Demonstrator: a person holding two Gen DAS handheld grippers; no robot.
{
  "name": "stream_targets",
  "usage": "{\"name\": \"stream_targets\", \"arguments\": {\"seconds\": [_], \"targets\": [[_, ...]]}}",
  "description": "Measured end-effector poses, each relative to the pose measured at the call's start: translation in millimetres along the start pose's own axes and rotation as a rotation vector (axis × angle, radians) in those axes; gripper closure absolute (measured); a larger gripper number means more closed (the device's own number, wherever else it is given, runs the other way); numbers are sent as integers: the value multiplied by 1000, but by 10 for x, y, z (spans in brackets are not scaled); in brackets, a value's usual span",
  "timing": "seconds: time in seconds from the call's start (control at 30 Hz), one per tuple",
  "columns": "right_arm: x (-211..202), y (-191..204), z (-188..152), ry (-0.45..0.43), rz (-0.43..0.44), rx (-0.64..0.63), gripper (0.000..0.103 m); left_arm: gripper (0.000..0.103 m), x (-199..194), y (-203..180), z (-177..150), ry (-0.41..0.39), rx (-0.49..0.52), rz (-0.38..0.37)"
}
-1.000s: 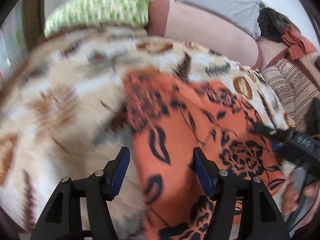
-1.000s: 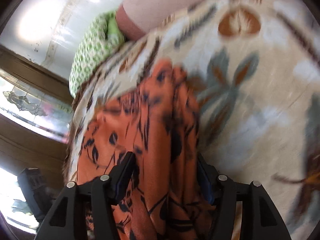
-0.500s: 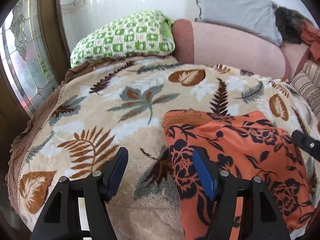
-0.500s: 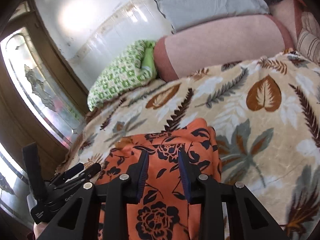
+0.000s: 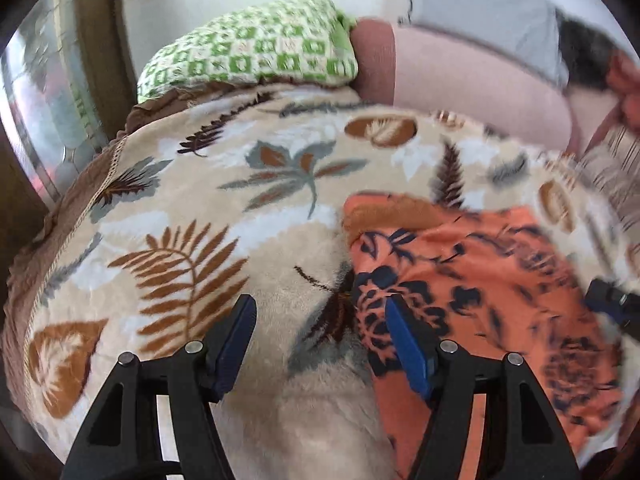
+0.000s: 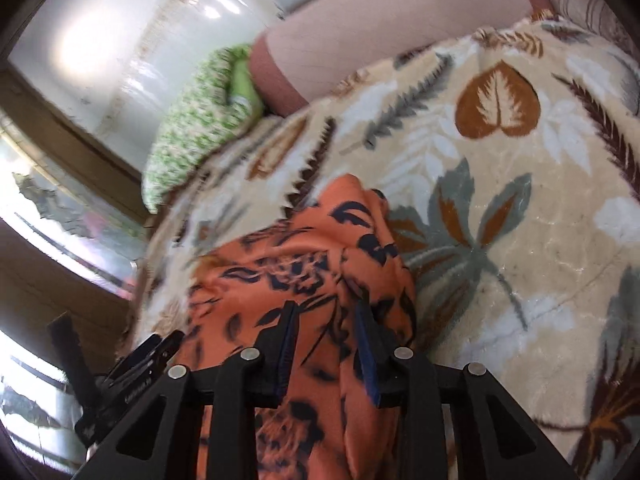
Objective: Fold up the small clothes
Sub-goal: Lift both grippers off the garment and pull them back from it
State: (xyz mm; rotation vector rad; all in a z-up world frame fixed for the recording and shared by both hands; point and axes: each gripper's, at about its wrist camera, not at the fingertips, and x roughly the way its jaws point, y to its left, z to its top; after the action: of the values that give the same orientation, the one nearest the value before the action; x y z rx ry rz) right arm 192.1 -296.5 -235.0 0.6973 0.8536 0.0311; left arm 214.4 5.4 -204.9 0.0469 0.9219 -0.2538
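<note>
Garment (image 5: 480, 280) edge near blanket (image 5: 180, 208) border

My left gripper (image 5: 318, 334) hangs above the leaf-patterned blanket (image 5: 192, 216), jaws standing well apart with nothing between them but bare blanket. The orange floral garment (image 5: 472, 280) lies spread out to the right of my jaws; its near left edge runs just beside and under my right finger (image 5: 404, 344), while my left finger (image 5: 236, 332) is over blanket alone. Ahead of my jaws, at the blanket's far edge, lies a green checked pillow (image 5: 256, 48), with a pink bolster (image 5: 472, 80) to its right. At the far right, over the garment, the dark tip of the other gripper (image 5: 612, 306) pokes in.
</note>
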Motion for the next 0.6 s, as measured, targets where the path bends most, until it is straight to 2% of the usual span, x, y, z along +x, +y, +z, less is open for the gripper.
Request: {"name": "stream_targets", "arguments": {"seconds": [0.17,0.3,0.37,0.43,0.5,0.57,0.6], "targets": [[-507,279,-204,-64,65,-91,69,35,-490,-48,-243,-78,28,-31],[-722,514,-597,-43,10,-213,69,35,-750,-302,-572,-91,105,-62],[-740,542,-730,-21,-12,-235,69,35,-760,-440,-716,-89,169,-31],[-666,521,-871,10,-60,-267,69,35,-592,-557,-851,-33,257,53],[-509,386,-981,77,-116,-243,71,32,-415,-566,-961,10,292,71],[-388,216,-1019,125,-68,-171,70,30,-391,-551,-977,1,295,75],[-379,162,-1016,117,-48,-154,70,30,-401,-559,-972,-1,301,78]]}}
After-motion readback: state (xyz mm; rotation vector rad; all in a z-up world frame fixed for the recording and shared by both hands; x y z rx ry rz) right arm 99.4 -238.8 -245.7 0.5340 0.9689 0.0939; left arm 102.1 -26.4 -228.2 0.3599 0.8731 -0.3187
